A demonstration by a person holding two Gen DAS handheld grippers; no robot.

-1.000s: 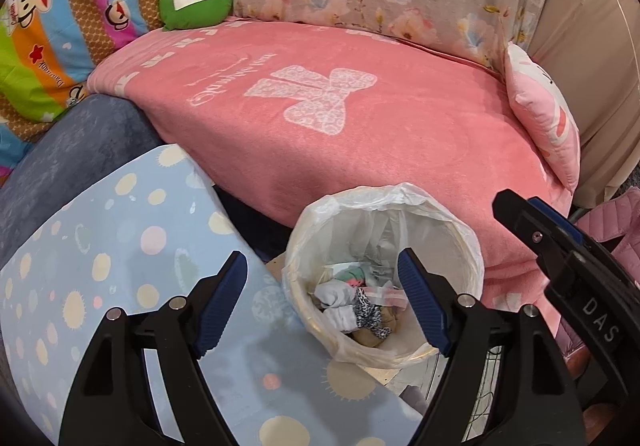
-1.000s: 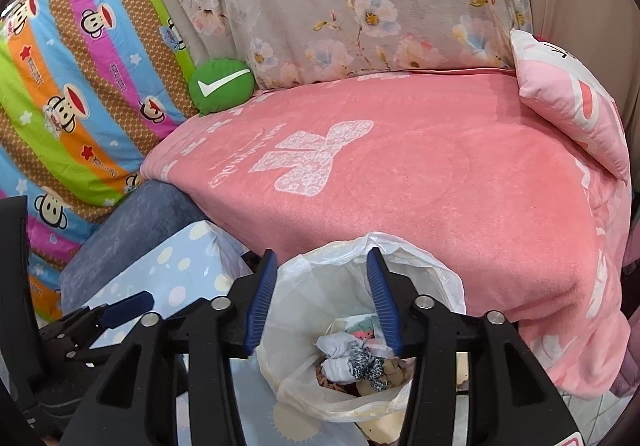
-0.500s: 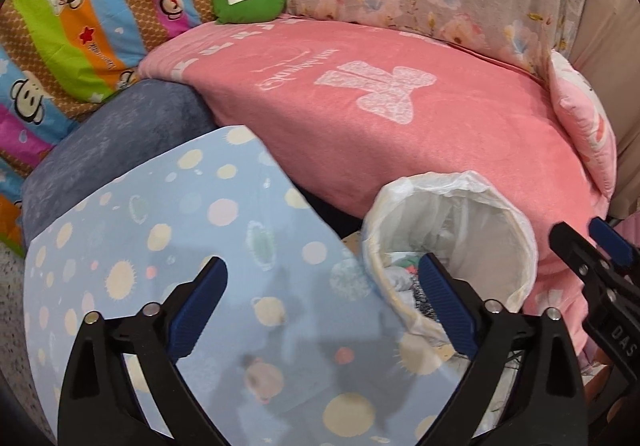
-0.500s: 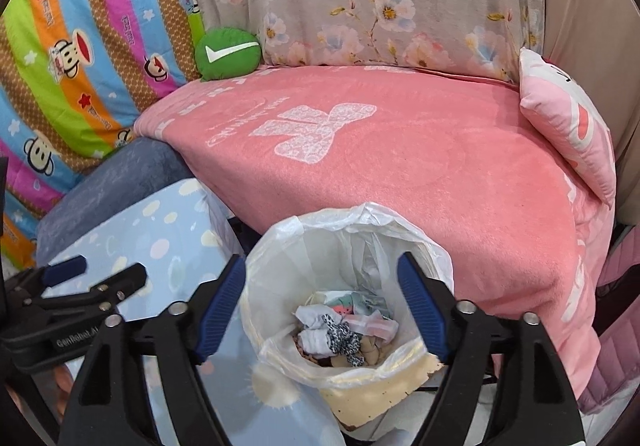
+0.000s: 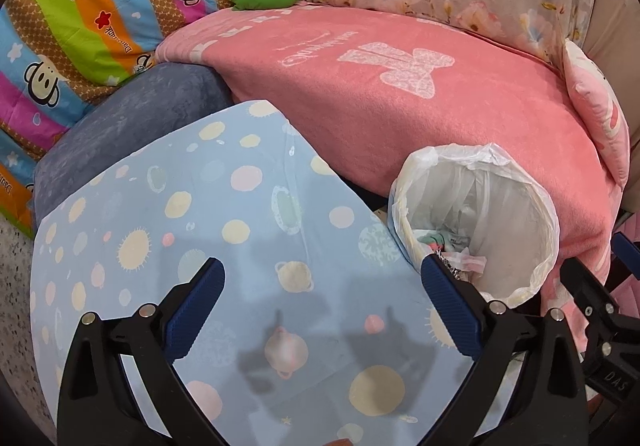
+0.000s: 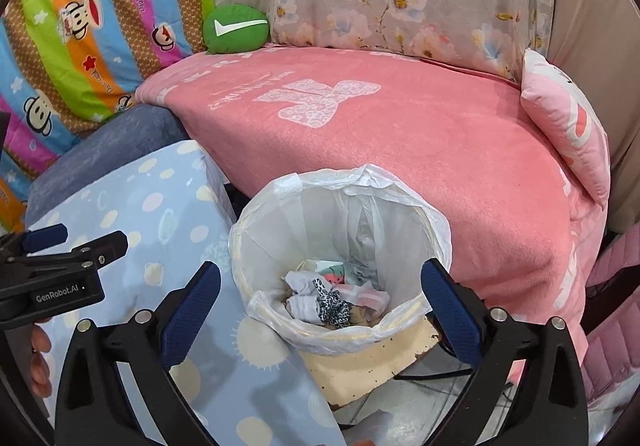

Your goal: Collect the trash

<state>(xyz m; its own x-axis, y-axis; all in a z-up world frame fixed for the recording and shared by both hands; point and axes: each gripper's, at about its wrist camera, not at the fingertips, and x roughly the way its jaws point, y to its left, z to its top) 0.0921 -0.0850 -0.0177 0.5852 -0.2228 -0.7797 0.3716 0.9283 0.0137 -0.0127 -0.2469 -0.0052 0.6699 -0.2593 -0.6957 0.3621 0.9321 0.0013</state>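
Both tongs stand with their jaws wide apart and hold nothing. The left gripper (image 5: 322, 300) hangs over a light blue cloth with pastel dots (image 5: 208, 206), which fills the space between its two blue pads. The trash bin (image 5: 532, 206), lined with a white plastic bag, lies just to the right of its right finger (image 5: 448, 302), and this finger covers a small part of the bin's near rim. At the far right edge of this view a part of the right gripper is seen, beside the bin.

The right gripper (image 6: 320, 300) is directly above the bin (image 6: 436, 222), so the bin mouth sits between its two fingers. Inside the bin, between the pads, lies the collected trash (image 6: 332, 294): white crumpled pieces, one piece with black and white spots, and some pink and green wrappers. The left gripper (image 6: 60, 242) shows to the left of the right tongs, over the same blue cloth (image 6: 160, 214).

Beyond both tongs a pink blanket (image 6: 400, 134) covers a sofa. A green round cushion (image 6: 235, 28) rests at the far left end of the blanket, and a pink pillow (image 6: 568, 122) leans at the far right. A striped colourful blanket with monkey faces (image 5: 88, 6) hangs far to the left.
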